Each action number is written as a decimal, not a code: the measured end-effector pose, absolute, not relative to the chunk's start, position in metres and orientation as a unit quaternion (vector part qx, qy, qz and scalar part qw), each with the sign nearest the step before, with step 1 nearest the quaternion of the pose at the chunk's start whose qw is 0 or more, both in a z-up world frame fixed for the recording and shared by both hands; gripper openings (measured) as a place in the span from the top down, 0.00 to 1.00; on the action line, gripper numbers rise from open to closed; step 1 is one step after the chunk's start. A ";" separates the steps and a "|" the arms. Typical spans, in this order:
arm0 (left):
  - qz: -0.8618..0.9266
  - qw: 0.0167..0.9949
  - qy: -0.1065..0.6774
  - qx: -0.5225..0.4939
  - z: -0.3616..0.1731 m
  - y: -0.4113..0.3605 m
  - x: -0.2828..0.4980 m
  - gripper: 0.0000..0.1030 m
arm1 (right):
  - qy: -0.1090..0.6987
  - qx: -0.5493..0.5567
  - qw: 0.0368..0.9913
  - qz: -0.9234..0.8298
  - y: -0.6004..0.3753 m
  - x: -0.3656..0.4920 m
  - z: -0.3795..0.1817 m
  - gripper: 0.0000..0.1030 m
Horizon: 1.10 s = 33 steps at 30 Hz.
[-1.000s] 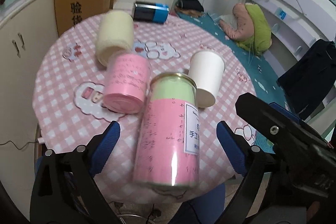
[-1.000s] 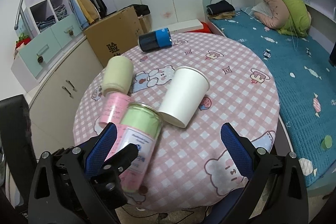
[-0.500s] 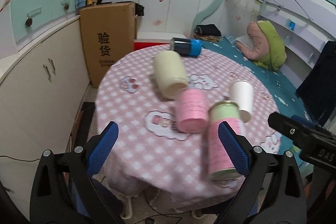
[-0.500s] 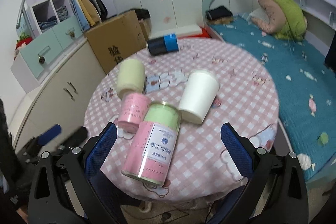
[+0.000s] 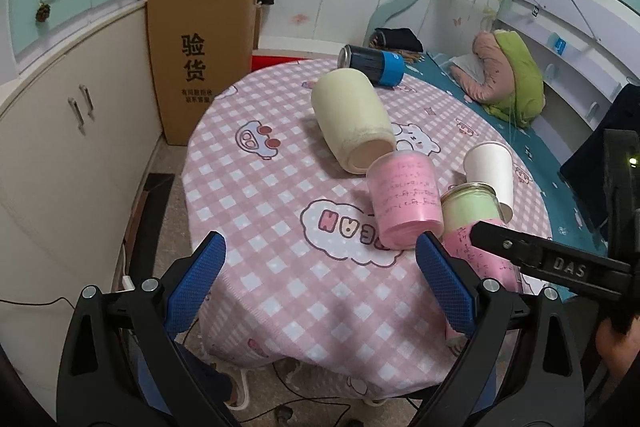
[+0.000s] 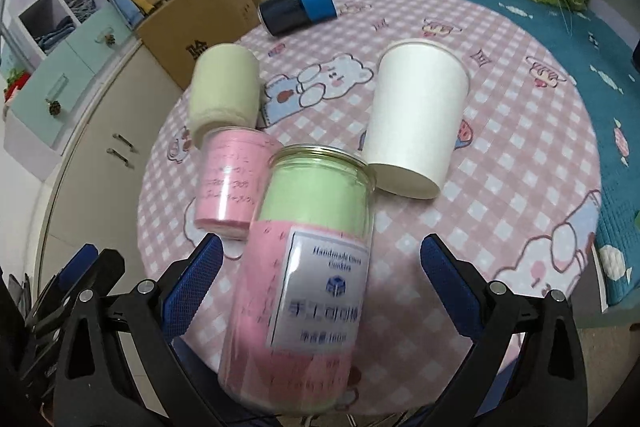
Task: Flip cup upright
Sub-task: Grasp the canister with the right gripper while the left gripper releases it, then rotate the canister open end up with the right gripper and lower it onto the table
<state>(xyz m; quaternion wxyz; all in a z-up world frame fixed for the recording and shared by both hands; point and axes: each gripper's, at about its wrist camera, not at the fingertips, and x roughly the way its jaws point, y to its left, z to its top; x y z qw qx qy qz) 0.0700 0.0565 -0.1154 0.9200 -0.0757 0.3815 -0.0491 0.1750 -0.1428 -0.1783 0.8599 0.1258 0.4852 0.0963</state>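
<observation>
Cup (image 6: 414,115) lies on its side on the round table (image 5: 256,195), white paper, its mouth turned toward our right gripper (image 6: 320,291) and its base pointing away. It rests right of the jar (image 6: 308,267), near the table's right half, touching nothing we can make out except perhaps the jar's rim, where the overlap is too close to call.

We hold the right gripper low at the table's near edge, its blue pads (image 6: 448,285) spread wide. The jar, pink and green with a white label, sits between them, tilted; neither pad touches it. A pink cup (image 6: 230,183) lies just left of the jar, and a cream cup (image 6: 224,91) lies beyond that, the two touching. A dark can (image 6: 298,7) with a blue band lies on its side at the far edge.

Our left gripper (image 5: 320,283) hangs off the table's left front, its fingers (image 5: 196,283) wide apart and holding nothing. From there the white cup (image 5: 490,173) shows behind the jar (image 5: 474,227). A cardboard box (image 5: 200,55) stands against the cabinets (image 5: 68,131).
</observation>
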 end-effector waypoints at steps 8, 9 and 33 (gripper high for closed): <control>-0.068 0.912 0.396 -0.077 -0.128 0.052 0.081 0.07 | 0.513 0.148 0.838 0.113 -0.144 0.194 -0.200 0.11; -0.071 0.910 0.400 -0.079 -0.129 0.052 0.082 0.07 | 0.514 0.153 0.835 0.121 -0.143 0.194 -0.201 0.15; -0.073 0.913 0.395 -0.076 -0.125 0.039 0.081 0.07 | 0.374 -0.011 0.921 0.110 -0.121 0.173 -0.139 0.32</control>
